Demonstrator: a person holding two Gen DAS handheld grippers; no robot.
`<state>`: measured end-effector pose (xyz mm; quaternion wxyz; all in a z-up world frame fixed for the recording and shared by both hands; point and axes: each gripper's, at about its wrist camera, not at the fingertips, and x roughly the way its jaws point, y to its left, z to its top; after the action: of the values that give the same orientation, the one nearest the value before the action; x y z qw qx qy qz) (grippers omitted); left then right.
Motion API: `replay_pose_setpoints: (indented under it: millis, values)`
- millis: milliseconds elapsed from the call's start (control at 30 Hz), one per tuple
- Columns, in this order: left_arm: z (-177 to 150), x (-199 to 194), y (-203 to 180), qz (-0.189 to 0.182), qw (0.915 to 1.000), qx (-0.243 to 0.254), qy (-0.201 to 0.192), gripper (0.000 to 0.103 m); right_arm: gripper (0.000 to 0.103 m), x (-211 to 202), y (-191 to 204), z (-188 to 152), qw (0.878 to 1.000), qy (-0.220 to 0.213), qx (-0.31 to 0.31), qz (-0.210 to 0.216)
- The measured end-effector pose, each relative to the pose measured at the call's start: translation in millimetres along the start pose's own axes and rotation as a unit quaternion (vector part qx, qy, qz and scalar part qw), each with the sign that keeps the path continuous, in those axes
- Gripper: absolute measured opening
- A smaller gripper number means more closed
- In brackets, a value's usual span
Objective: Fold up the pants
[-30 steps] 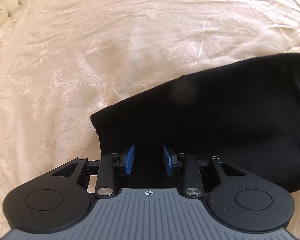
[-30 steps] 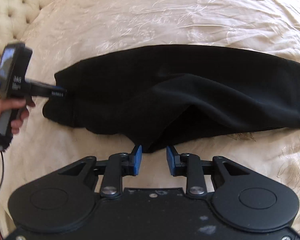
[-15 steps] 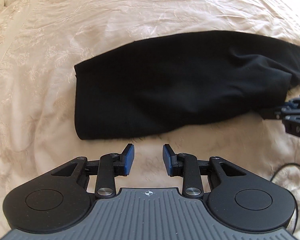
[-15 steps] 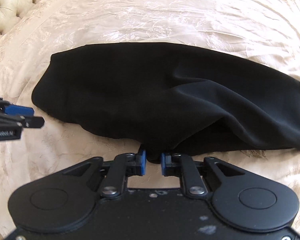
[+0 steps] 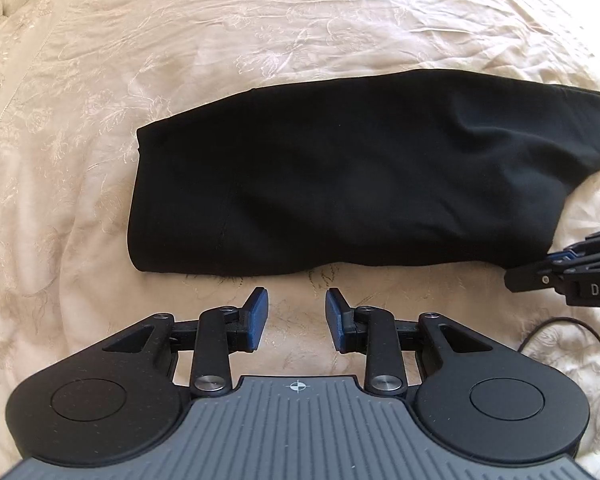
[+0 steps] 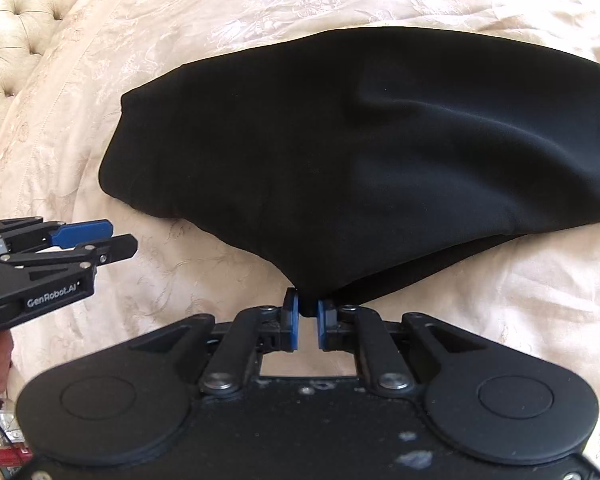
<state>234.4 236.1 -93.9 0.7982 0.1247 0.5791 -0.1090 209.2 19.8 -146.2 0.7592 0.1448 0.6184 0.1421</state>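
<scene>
Right gripper (image 6: 307,320): blue-padded jaws clenched on a low point of the black, soft-fabric pants (image 6: 360,152), pinching the near hem-like edge where the cloth dips toward us. Left gripper (image 5: 296,314): jaws released, empty, standing just short of the pants' near edge (image 5: 300,184) with bare bedspread between the pads.

Ahead of both jaw pairs the pants lie flat, doubled lengthwise, on the cream embroidered bedspread (image 5: 260,32); their squared end sits ahead and to the left of the left jaws, and the rest runs off to the right. In the right view, a lower layer peeks out to the right of the pinch.

We judge the cloth light, limp and matte, unlikely to slip from rubber pads yet certain to sag and slide layer over layer when lifted. We would therefore take it at edges and corners, catching both layers, one grip at each end of the fold line. A tufted beige headboard (image 6: 16,12) lies far left.
</scene>
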Motion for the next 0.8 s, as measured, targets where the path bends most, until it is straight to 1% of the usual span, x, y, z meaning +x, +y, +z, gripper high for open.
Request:
replay_pose_setpoints:
  millis: [67, 133, 233, 300, 333, 400, 433, 567, 667, 733, 800]
  values:
    - [0, 3, 1, 0.004, 1.0, 0.003, 0.002, 0.031, 0.01, 2, 2, -3, 1.0, 0.012, 0.003, 0.016]
    - [0, 6, 0, 0.006, 1.0, 0.005, 0.004, 0.031, 0.01, 10, 8, -10, 1.0, 0.022, 0.005, 0.019]
    - [3, 8, -1, 0.007, 1.0, -0.001, 0.0, 0.031, 0.01, 26, 15, -18, 1.0, 0.022, 0.003, -0.003]
    - [7, 11, 1, 0.009, 1.0, -0.005, -0.001, 0.031, 0.01, 34, 15, -18, 0.999, 0.021, 0.025, 0.002]
    - [11, 13, 3, 0.01, 0.9999, -0.006, -0.003, 0.031, 0.01, 35, 16, -18, 0.999, 0.02, 0.025, 0.005]
    - [16, 15, 9, 0.009, 0.9998, -0.01, -0.011, 0.031, 0.01, 33, 20, -19, 1.0, 0.019, 0.004, 0.002]
    - [19, 16, 15, 0.009, 0.9997, -0.02, -0.014, 0.031, 0.011, 33, 20, -20, 1.0, 0.018, 0.002, -0.001]
    - [30, 19, 49, 0.007, 0.9969, -0.073, -0.029, 0.032, 0.012, 30, 14, -21, 1.0, 0.014, 0.026, -0.002]
    - [35, 21, 76, 0.021, 0.9939, -0.1, -0.043, 0.035, 0.012, 30, 18, -23, 1.0, 0.011, 0.017, -0.011]
    - [35, 29, 90, 0.032, 0.9921, -0.117, -0.029, 0.037, 0.012, 31, 21, -23, 1.0, 0.011, 0.01, -0.018]
    - [29, 36, 101, 0.019, 0.9887, -0.148, -0.012, 0.037, 0.013, 31, 22, -23, 1.0, 0.011, 0.013, -0.018]
